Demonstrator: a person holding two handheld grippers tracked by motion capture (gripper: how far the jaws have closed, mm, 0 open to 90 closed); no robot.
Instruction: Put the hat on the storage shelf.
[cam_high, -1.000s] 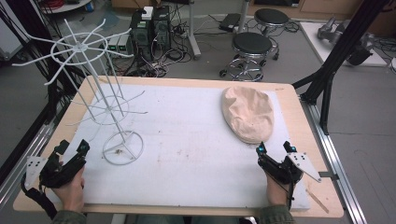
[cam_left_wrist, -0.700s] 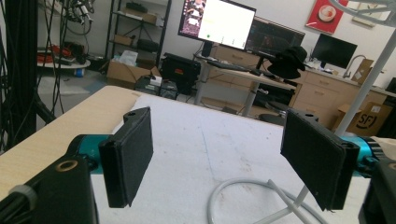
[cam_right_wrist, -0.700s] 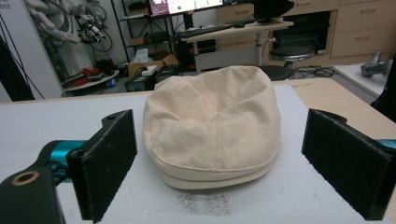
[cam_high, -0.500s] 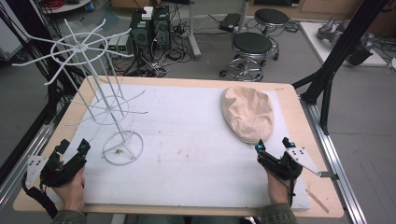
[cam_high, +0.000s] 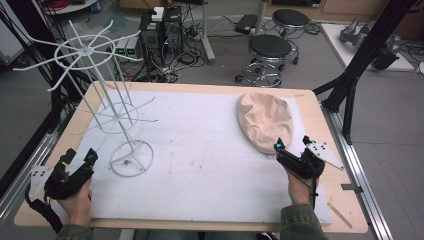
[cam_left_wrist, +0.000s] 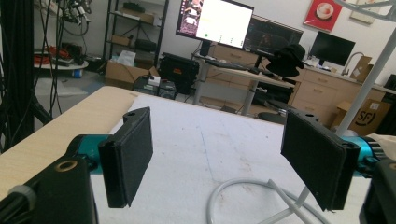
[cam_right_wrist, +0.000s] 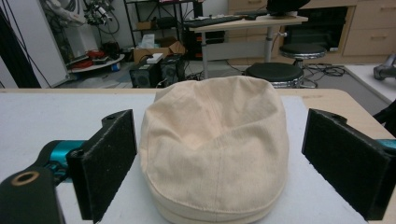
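Big wooden desk with a white mat laid over most of it. Tall white wire rack standing on the left side of the mat, round foot flat on it. Soft tan cap lying on the right side, far part of the mat, well apart from the rack. Right hand-held gripper just beside the cap's near edge, jaws spread wide, cap between them but not touched. Left hand-held gripper near the rack's round foot, jaws spread wide too, holding nothing.
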